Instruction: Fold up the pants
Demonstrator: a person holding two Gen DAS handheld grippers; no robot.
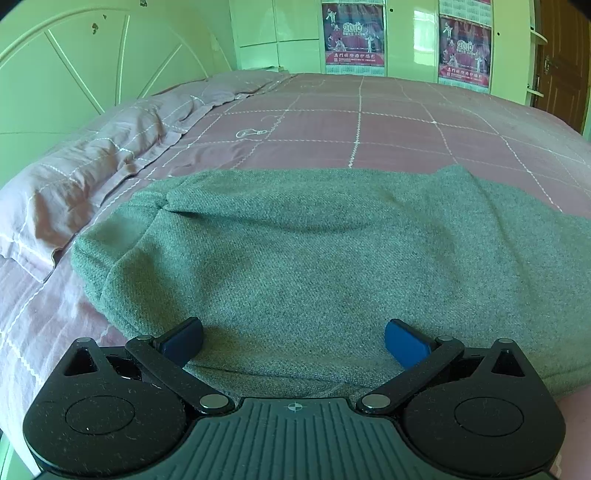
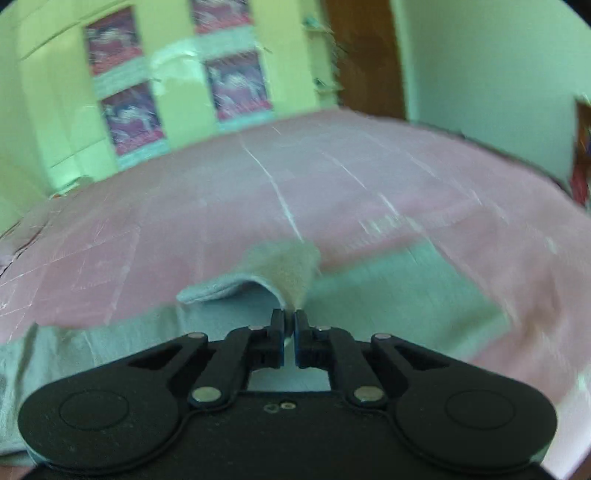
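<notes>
1. At the far left of the left wrist view a pale headboard (image 1: 74, 74) stands behind the head edge of the bed (image 1: 369, 122). A pink pillow (image 1: 74, 184) lies along that edge.
2. The bed carries a pink sheet with white grid lines. Behind its far edge is a pale wardrobe (image 1: 280, 33) with red posters (image 1: 354, 35) on its doors.
3. The pants (image 1: 314, 251) are grey-green and lie flat on the bed near its near edge, just beside the pillow. The cloth is in folded layers with a rounded fold at its left end.
4. The left gripper (image 1: 293, 341) is over the near part of the pants. Its blue fingers (image 1: 404, 343) stand wide apart and nothing is between them; I cannot tell if they touch the cloth.
5. The right wrist view is blurred. Here the pants (image 2: 388, 291) lie across the near part of the bed (image 2: 332, 177).
6. The right gripper (image 2: 290, 317) has its black fingers (image 2: 277, 332) drawn together, with only a thin slit between them. They are clamped on a corner of the pants, which is lifted above the rest of the cloth and shows a paler inner side.
7. At the right, beyond the bed's far edge, is a brown door (image 2: 364, 51).
</notes>
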